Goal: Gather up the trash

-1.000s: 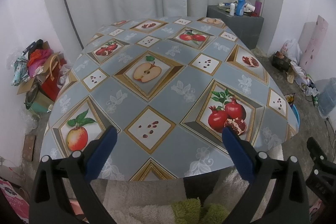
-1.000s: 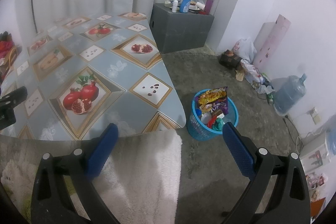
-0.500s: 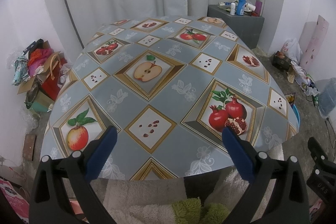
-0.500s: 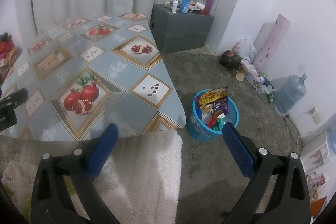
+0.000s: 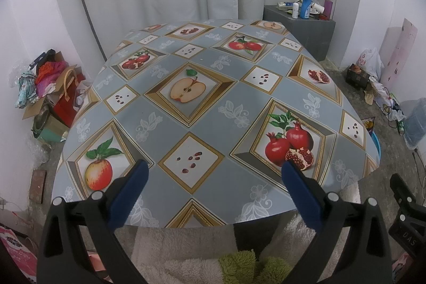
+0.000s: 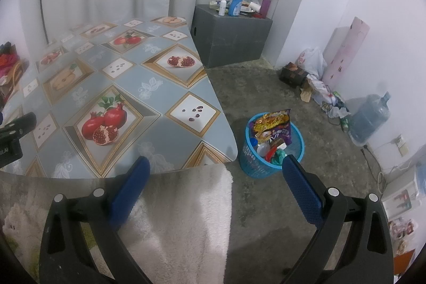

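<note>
Trash (image 6: 271, 129) sits packed in the blue basket (image 6: 250, 161) on the concrete floor, just off the table's (image 6: 149, 129) right corner; snack wrappers stick up above the basket rim.

Left wrist view: left gripper (image 5: 213, 177) hangs over the table's near edge, jaws spread wide, nothing between them. Fruit-print tablecloth (image 5: 202, 108) shows no loose litter that I can make out. Only the basket's blue rim (image 5: 376, 140) peeks past the table's right edge. Clutter pile (image 5: 50, 89) stands on the floor left of the table.

Right wrist view: right gripper (image 6: 213, 175) is likewise wide open and empty, held above a white fluffy rug (image 6: 186, 220) at the table's near edge, the basket just ahead beyond its right finger.

Judgement: collection looks near finished or complete. Any next move calls for scanning the table and floor for strays. Open floor lies right of the table around the basket; a grey cabinet (image 6: 231, 39) stands beyond the table's far corner, well apart.
</note>
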A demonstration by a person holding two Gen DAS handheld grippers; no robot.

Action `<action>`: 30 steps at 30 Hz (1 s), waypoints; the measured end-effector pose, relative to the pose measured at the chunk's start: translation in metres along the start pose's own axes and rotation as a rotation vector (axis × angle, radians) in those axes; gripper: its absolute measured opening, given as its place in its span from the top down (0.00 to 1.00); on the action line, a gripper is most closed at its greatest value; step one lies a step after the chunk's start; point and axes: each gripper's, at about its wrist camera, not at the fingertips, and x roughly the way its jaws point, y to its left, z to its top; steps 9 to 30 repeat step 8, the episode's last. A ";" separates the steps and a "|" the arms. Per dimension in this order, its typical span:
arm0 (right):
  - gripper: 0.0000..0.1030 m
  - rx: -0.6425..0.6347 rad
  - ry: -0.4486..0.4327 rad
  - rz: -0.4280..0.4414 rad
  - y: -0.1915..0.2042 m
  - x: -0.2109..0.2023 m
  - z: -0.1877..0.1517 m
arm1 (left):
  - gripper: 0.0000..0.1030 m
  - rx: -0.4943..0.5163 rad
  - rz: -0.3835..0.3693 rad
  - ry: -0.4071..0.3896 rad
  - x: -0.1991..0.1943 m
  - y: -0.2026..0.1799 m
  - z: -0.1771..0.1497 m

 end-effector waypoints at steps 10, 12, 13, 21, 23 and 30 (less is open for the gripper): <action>0.07 0.001 0.001 -0.001 0.000 0.000 0.000 | 0.05 0.002 -0.001 0.002 -0.001 0.000 0.000; 0.07 0.001 0.001 -0.001 0.000 0.000 0.000 | 0.05 0.002 -0.001 0.002 -0.001 0.000 0.000; 0.07 0.001 0.001 -0.001 0.000 0.000 0.000 | 0.05 0.002 -0.001 0.002 -0.001 0.000 0.000; 0.07 0.001 0.001 -0.001 0.000 0.000 0.000 | 0.05 0.002 -0.001 0.002 -0.001 0.000 0.000; 0.07 0.001 0.001 -0.001 0.000 0.000 0.000 | 0.05 0.002 -0.001 0.002 -0.001 0.000 0.000; 0.07 0.001 0.001 -0.001 0.000 0.000 0.000 | 0.05 0.002 -0.001 0.002 -0.001 0.000 0.000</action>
